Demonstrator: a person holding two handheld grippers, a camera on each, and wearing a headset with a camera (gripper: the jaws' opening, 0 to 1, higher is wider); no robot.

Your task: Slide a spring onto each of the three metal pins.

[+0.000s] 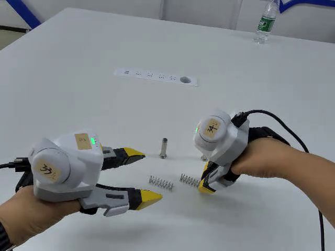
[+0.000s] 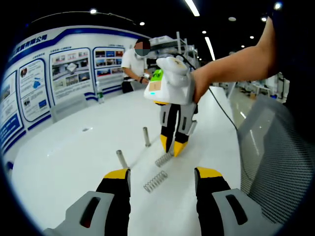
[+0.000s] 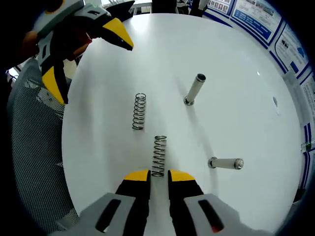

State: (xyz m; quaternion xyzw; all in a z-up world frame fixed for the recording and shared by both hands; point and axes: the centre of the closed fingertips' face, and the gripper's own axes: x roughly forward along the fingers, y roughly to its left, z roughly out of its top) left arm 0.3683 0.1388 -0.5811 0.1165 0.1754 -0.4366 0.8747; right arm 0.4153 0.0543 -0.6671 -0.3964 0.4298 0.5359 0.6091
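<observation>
You're working in office showroom: blue-trimmed display boards (image 2: 64, 69) lining wall, white table (image 1: 78, 63) carrying built-in power strip (image 1: 156, 76), ceiling lights (image 2: 197, 7) glowing, mesh chair (image 2: 275, 147) standing beside you.

Yellow-tipped white left hand-held gripper (image 1: 142, 175), silver spring (image 1: 188, 180), white table (image 1: 104, 104).

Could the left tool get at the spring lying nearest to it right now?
Probably yes. The left tool has its jaws open, and the spring lies loose on the table just ahead of them, with nothing between. The right tool is at the other spring, farther off.
</observation>
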